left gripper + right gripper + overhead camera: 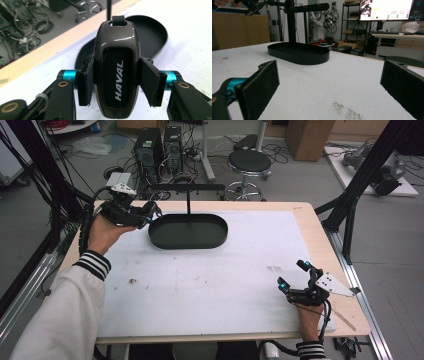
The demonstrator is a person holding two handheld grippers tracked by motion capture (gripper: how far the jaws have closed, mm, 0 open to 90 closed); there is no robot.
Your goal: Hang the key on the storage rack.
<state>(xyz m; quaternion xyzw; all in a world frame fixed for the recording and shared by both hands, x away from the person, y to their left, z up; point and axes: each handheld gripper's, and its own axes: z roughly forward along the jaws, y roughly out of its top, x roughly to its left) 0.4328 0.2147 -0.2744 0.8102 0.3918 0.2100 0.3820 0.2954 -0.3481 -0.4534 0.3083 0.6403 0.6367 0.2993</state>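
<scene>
The left gripper (116, 82) has its jaws closed on a glossy dark car key fob (116, 72), pads pressed to its two long sides; the fob stands upright in the middle of the left gripper view, the word HAVAL running up its black face and a short strap loop at its top. In the high view this gripper (150, 215) is at the upper left of the frame, just beside the left end of a black oval tray (188, 231) that lies on the white mat (210, 275) covering the desk (305, 212). A thin black post (188, 202) rises from the tray's far side to a horizontal bar. Behind the fob, the tray (155, 32) fills the upper middle of the left gripper view.

The right gripper (292, 281) sits at the lower right of the high view, well apart from the tray, its jaws wide open with nothing between them. In the right gripper view its two black pads (260, 87) frame bare mat, with the tray (298, 53) farther off at centre left.
</scene>
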